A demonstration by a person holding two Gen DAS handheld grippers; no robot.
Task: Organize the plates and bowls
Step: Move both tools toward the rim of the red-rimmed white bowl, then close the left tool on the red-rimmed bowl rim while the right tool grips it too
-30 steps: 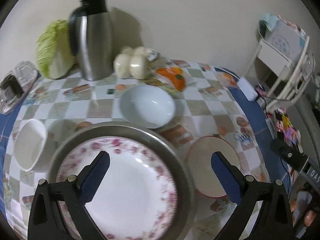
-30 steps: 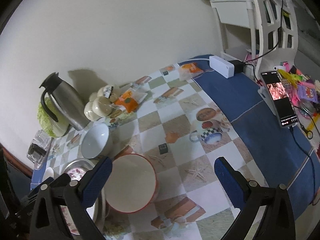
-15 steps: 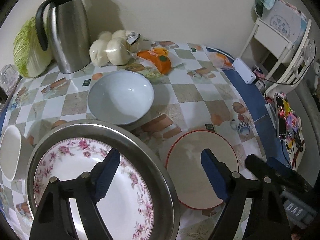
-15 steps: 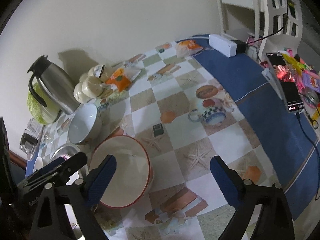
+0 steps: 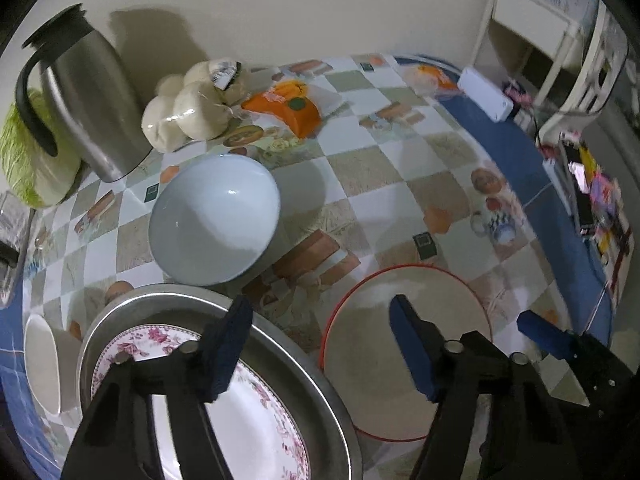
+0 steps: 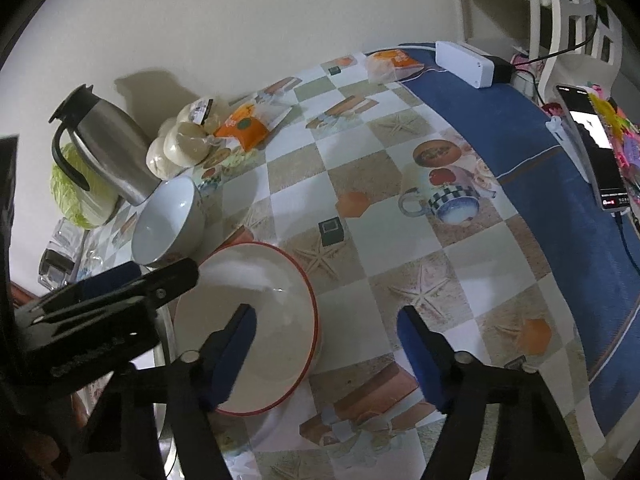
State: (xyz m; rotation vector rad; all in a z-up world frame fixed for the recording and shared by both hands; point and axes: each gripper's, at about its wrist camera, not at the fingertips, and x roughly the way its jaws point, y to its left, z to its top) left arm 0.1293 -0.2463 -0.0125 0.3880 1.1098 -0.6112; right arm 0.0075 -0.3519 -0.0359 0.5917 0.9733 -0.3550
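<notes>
Red-rimmed bowl [image 6: 256,320] beside steel tray [image 5: 304,344]; white bowl [image 5: 214,220] and kettle [image 5: 88,96] behind.

Red-rimmed bowl [image 6: 256,320] beside floral plate [image 5: 248,416]

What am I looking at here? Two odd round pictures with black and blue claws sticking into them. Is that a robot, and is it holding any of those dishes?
There is no robot. A person holds a two-finger gripper in each hand, and each gripper carries a wide-angle camera looking out along its fingers, which makes the pictures round and bent.

One picture is from the left gripper, the other from the right gripper. Both are open and hold nothing.

On the checked tablecloth lie a red-rimmed bowl, a pale blue bowl, and a flowered plate resting inside a metal basin. A small white bowl sits at the left edge. Behind them stand a steel jug, a cabbage, a bag of buns and an orange packet. The right gripper hangs over the red-rimmed bowl's edge.
</notes>
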